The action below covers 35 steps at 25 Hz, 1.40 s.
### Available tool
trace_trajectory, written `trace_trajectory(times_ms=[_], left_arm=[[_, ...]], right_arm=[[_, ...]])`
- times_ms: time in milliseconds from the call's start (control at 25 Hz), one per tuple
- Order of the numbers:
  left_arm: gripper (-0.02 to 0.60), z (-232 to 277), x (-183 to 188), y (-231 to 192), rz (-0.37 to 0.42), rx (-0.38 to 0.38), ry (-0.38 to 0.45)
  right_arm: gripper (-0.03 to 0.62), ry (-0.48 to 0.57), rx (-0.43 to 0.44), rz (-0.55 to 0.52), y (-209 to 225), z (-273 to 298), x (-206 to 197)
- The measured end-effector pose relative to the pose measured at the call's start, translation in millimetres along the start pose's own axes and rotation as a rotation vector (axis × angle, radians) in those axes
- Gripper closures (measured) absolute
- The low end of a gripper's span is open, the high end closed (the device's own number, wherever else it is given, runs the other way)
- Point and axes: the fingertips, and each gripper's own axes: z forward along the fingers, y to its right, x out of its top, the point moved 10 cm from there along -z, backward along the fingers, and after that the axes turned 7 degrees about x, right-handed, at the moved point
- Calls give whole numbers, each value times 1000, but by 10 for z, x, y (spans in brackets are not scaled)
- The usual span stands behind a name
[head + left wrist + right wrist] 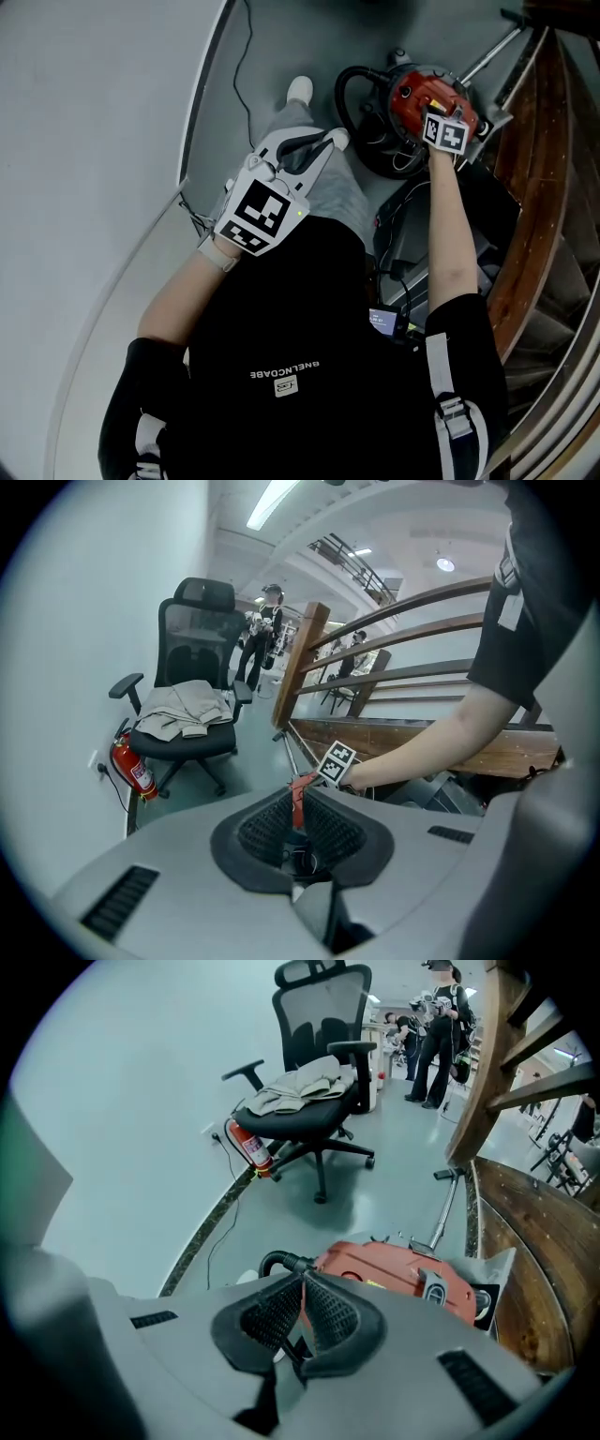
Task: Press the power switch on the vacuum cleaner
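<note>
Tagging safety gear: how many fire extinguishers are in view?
1. The extinguisher stands upright beside the base of the chair. Both gripper views show this same one; the head view shows none. Others could be hidden behind the chair.

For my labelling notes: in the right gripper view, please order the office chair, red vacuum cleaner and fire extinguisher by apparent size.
1. Office chair
2. Red vacuum cleaner: partly hidden and nearer the camera, so this place is less sure
3. Fire extinguisher: clearly the smallest
</note>
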Motion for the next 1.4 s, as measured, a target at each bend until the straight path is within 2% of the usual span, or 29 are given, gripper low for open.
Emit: trace_trajectory(times_ms=[200, 600, 1080, 1240, 1400], left_arm=[[552, -116, 202, 14, 13, -28, 14], [552, -252, 680, -21, 131, -80, 40], [552, -456, 1398, 31, 231, -137, 121], [552, -575, 1684, 56, 237, -194, 167], [552, -682, 1971, 104, 283, -245, 224]], right_arm=[[565, 58, 29, -34, -338, -457, 182], [565, 308, 80, -5, -963, -1473, 554], [565, 568, -23, -45, -1472, -2878, 726], [565, 673, -59, -66, -1679, -3353, 773], [565, 793, -71, -66, -1941, -3800, 803]])
